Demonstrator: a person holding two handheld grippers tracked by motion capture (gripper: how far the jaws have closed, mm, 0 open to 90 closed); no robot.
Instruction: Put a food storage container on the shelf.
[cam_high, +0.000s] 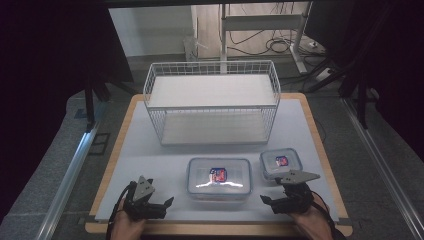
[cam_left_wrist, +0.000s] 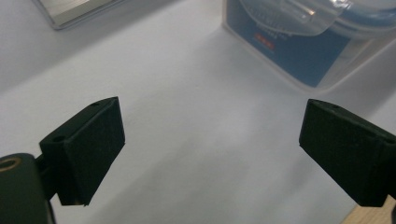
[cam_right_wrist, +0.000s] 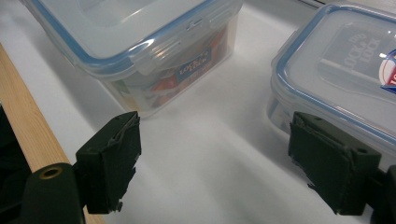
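Boxes are what you are working on, and nothing has been picked up yet. The big box (cam_high: 219, 178) sits on the white mat (cam_high: 150, 155) near your edge of the table, with its lid clipped on. The small box (cam_high: 281, 163) sits just beside it, on your right side, and its lid is on too. Behind them stands the wire basket (cam_high: 212, 102), and both of its shelves look bare.

Your left gripper (cam_high: 161, 204) rests low on the mat, to the left of the big box but not touching it. Its jaws are spread wide with just mat between them. Your right gripper (cam_high: 272, 200) sits in front of the small box, pointing toward the gap between the two boxes. Its jaws are wide apart as well and hold nothing. In the right gripper view, one jaw looks very close to the small box's wall, but I cannot tell if it touches.

So I think you are right at the start. Both boxes are left to grab and lift, most likely into the basket.
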